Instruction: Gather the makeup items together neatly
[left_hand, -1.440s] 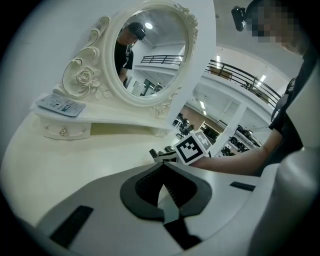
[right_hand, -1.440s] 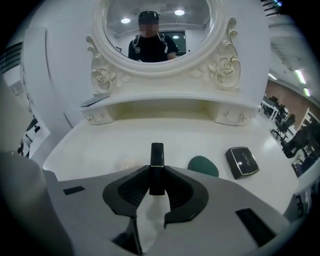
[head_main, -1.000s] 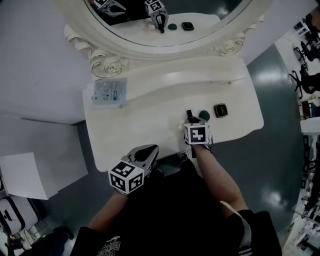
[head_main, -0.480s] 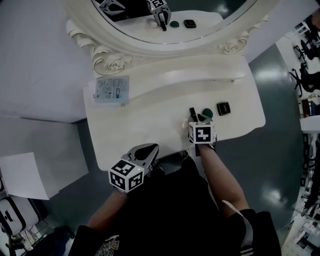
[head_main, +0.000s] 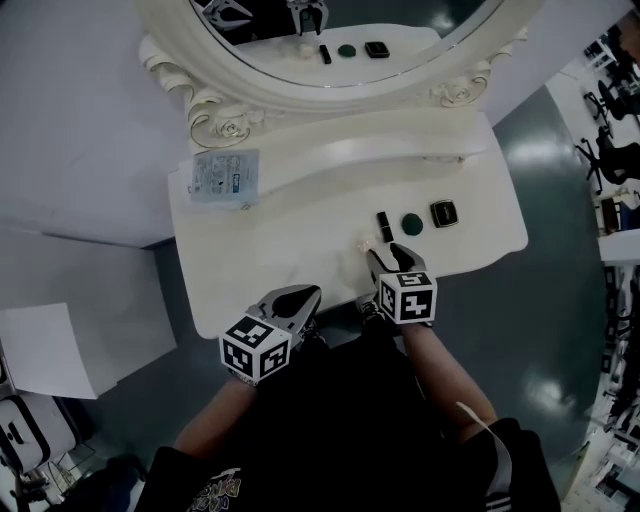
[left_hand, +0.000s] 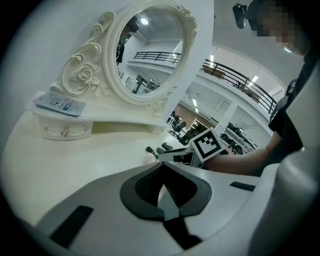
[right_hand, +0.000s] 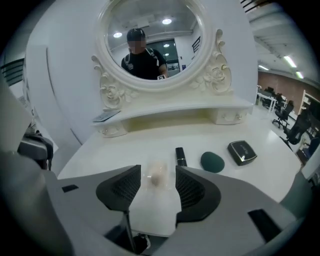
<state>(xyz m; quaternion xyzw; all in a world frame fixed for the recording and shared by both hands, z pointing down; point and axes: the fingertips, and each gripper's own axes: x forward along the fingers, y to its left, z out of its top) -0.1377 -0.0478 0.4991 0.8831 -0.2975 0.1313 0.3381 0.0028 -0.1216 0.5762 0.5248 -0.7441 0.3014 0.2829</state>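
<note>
Right gripper (head_main: 383, 254), jaws just opened, clasping nothing: we centre the pale round item (right_hand: 156, 176), at 12 o'clock, before closing.

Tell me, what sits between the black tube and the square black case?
A dark green puff lies there, touching neither the black tube nor the square black case. The right gripper view shows it best.

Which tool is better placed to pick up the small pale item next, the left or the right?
Right, probably. The right tool has just opened its jaws, holds nothing, and points at the pale item just ahead. The left tool is shut, at the front edge of the table, farther away.
</note>
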